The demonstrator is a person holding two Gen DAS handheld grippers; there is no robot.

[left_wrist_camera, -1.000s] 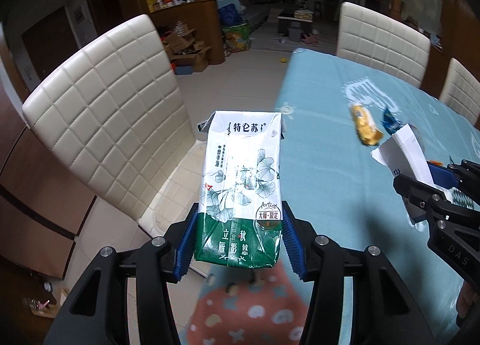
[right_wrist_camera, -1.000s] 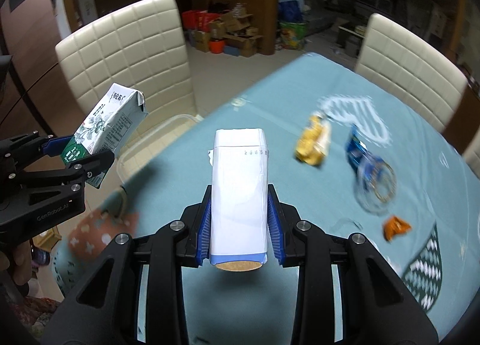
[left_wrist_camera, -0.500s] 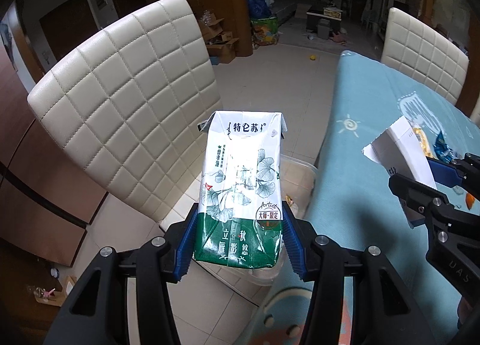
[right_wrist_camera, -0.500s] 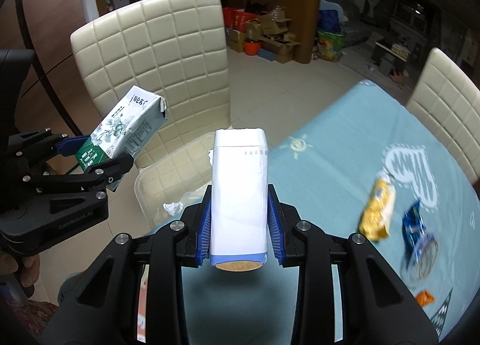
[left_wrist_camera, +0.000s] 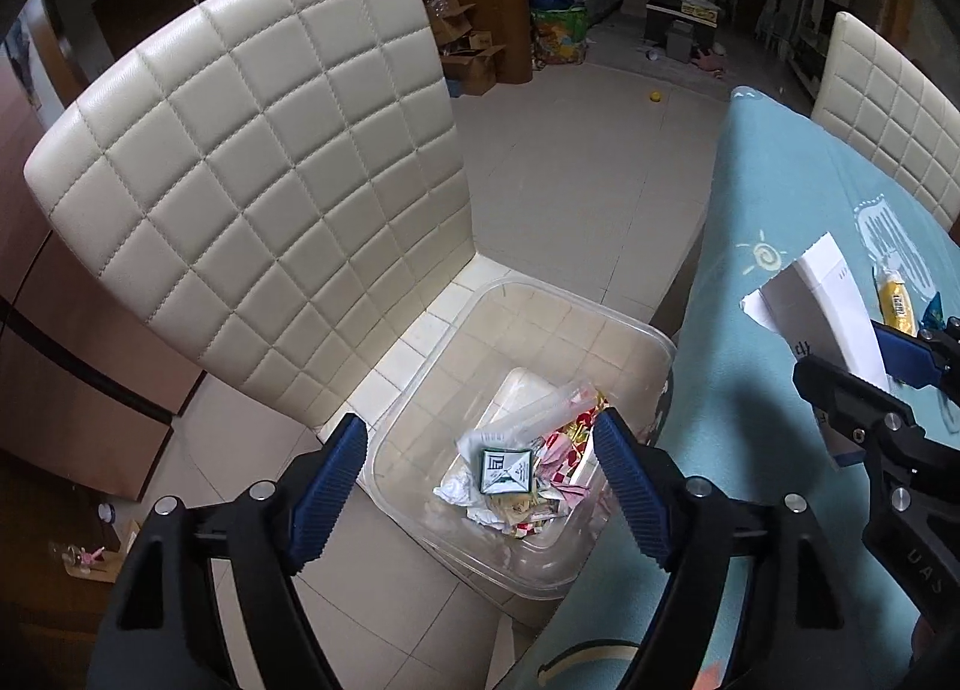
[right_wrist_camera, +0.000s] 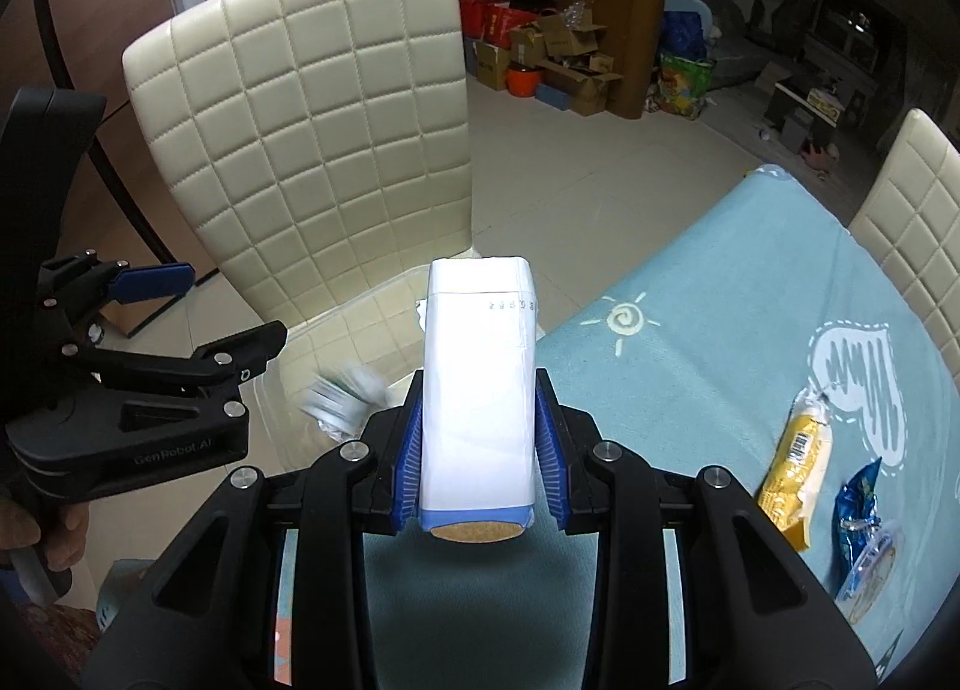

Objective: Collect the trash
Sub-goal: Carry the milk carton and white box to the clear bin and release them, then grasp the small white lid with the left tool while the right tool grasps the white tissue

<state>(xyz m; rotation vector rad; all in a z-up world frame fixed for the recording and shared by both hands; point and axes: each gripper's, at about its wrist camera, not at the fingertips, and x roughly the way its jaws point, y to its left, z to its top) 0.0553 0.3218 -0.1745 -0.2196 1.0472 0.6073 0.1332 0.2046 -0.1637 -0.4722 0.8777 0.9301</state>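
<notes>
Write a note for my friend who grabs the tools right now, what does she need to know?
Left tool: jaws have just been opening, nothing between them now; the green-and-white milk carton is in the clear plastic bin on the cream quilted chair, among other wrappers.
Right tool: shut on the white-and-blue drink carton, above the bin's side of the teal tablecloth.
Done: one carton binned.
Left: drop the white carton in, then fetch the yellow snack packet and blue foil wrapper from the table.
</notes>
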